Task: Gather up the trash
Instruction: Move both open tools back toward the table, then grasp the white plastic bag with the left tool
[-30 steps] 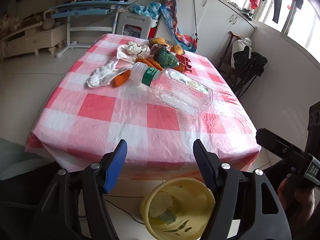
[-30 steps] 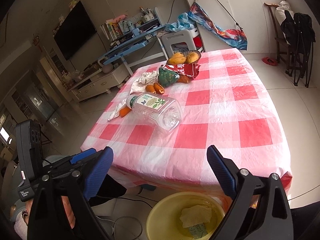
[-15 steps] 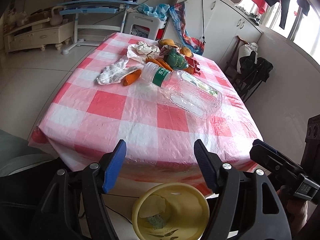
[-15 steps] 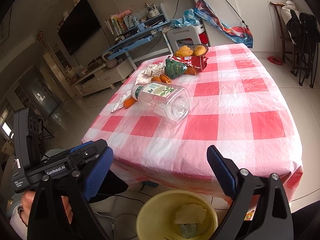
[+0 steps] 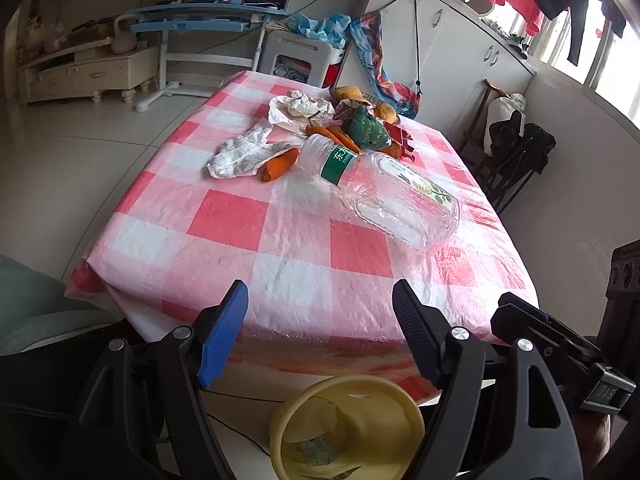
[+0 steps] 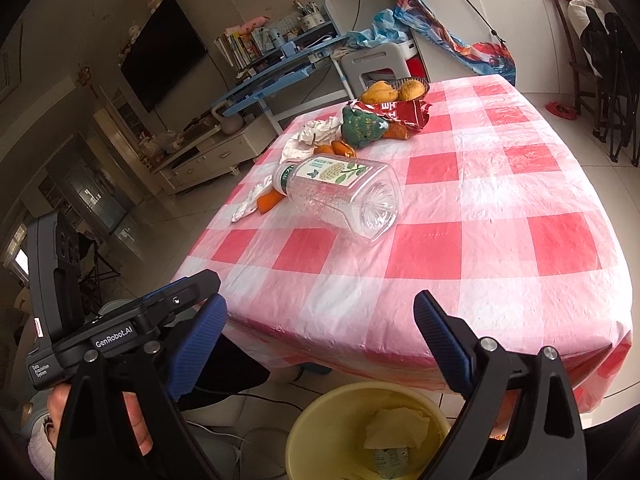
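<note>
Both grippers are held off the near edge of the desk point(image 5: 224, 236), above a yellow bin point(image 6: 320, 424) on the floor. The jaws of the left gripper point(image 5: 320, 300) are spread wide and hold nothing; those of the right gripper point(image 6: 320, 320) are likewise wide and empty. A clear plastic bottle point(image 5: 384, 200) is seen lying on its side mid-desk. Beyond it, crumpled white wrappers point(image 5: 244, 152), carrots point(image 5: 280, 164) and a green bag point(image 6: 362, 128) are clustered.

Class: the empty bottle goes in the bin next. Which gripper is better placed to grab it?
Probably the right gripper: both are open and empty, but the bottle lies base-first almost straight ahead of its fingers.
</note>
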{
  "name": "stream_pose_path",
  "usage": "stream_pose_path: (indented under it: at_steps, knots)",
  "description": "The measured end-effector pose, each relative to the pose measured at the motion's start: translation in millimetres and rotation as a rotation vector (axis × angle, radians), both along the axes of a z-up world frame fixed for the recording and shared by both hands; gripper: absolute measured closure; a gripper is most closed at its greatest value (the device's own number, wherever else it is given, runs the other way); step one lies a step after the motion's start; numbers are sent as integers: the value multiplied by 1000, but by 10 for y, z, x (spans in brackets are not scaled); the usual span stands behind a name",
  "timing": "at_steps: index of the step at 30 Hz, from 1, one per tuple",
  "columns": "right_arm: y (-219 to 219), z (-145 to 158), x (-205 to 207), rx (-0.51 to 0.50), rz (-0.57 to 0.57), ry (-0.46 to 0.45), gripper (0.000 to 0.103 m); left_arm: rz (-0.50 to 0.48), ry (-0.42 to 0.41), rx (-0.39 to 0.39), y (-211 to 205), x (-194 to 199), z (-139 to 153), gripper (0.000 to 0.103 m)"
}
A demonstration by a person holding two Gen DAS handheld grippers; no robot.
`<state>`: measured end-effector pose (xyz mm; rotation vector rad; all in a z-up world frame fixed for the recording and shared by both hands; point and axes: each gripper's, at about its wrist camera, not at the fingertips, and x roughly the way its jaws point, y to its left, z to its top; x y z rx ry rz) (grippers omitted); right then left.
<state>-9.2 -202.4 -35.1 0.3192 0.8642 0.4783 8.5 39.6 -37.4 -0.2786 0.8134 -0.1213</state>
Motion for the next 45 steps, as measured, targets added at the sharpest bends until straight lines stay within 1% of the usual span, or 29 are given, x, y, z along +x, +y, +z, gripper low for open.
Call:
stream_pose_path:
  at_steps: [5,9,11,13,19,22,26,28,30,32,35,40,41,42,43,44,45]
  knots:
    - [-5,12,-17,12,3,5,12,11,-9,-8,-7,4,21,31]
    - [-40,1,7,52,-8,6,12,32,-1,-14,30,27,-2,31]
    - [-38,-25,39,79,-19,24,12,45,3,-16,67,35,-19,31]
    - [-15,-10,59,87,-14,17,12,59,1,-14,114,36,-24,31]
    - [-2,16,62,72,-7,-2,12,144,-7,-44,328,84,-11,31]
    - [-28,13,55,70,-13,1,12,174,-14,-41,403,176,40,31]
    - [-43,17,66,71,-17,1,12,196,-16,-14,491,471,162,31]
    - [-39,11,73,75,-13,4,12,190,-5,11,507,712,203,31]
    - [-37,-6,87,76,-10,11,12,183,8,55,516,1001,212,31]
    - [-41,-24,97,84,-11,21,12,168,49,95,528,1316,148,31]
    - [-54,-52,113,91,-14,34,12,151,105,129,572,1672,-4,31]
    - [-44,-114,143,107,-11,64,12,114,146,197,552,1985,-212,32]
    - [-40,-123,143,109,-9,68,12,103,149,211,531,2022,-242,34]
    - [-30,-129,154,110,-6,71,12,85,156,220,499,2051,-271,44]
    - [-24,-133,153,111,-3,73,12,77,144,248,450,2054,-279,51]
    - [-16,-135,155,110,-1,73,12,53,142,268,396,2062,-288,56]
    - [-8,-136,154,110,2,74,12,27,138,289,338,2062,-292,74]
